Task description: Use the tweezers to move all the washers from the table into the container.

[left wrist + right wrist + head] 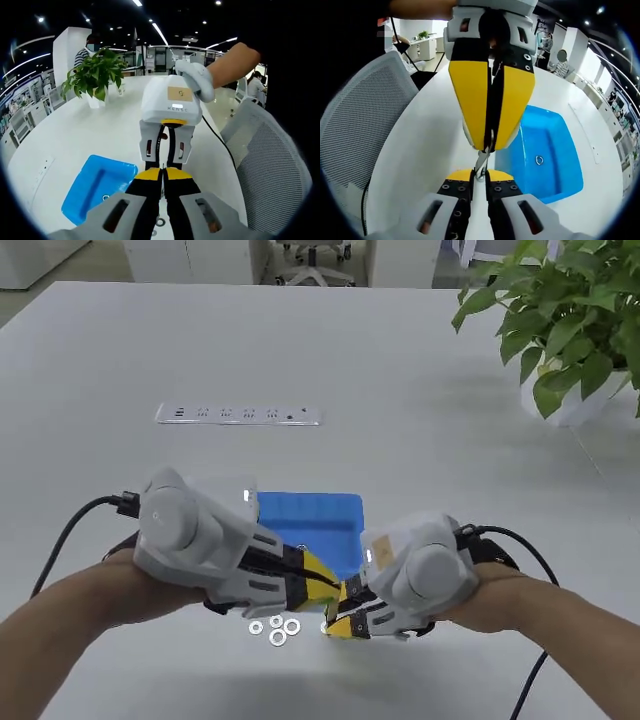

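Metal tweezers (482,161) bridge left tongs (490,146) and right tongs (479,176).

Grippers: two, left gripper (163,175) and right gripper (479,176). Tweezers (482,161): one pair. Blue container (310,510): one, holding one washer (539,160). Loose washers (277,638) on table (400,390): four. Power strip (238,415): one. Potted plant (570,320): one.

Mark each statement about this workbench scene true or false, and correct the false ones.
1. The container is blue. True.
2. A washer already lies in the container. True.
3. No washers are left on the table. False: several washers lie on it beside the grippers.
4. The potted plant stands inside the container. False: it stands on the table, apart from it.
5. The fingers of the left gripper stand wide open. False: they are shut on the tweezers.
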Available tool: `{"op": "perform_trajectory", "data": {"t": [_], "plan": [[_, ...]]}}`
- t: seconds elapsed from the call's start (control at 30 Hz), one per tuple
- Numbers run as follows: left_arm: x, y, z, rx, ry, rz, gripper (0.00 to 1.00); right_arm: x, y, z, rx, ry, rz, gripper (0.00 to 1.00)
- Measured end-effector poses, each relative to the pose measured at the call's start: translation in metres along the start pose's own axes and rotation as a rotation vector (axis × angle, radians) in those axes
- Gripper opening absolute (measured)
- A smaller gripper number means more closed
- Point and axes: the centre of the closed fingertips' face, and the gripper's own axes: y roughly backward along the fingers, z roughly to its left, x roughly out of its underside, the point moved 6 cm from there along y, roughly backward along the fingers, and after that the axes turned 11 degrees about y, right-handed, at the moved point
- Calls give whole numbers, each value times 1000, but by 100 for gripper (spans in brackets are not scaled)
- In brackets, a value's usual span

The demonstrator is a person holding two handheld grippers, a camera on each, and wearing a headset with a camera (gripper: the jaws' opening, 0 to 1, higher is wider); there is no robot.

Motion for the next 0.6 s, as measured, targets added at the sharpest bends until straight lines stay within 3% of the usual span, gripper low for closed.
{"op": "perform_trajectory", "data": {"t": [0.43,0.6], "plan": [[0,0,0,-13,-5,7,6,0,0,-1,-4,-52,2,9],[4,2,-1,-14,-11,13,11,0,0,-1,-4,-57,5,9]]}}
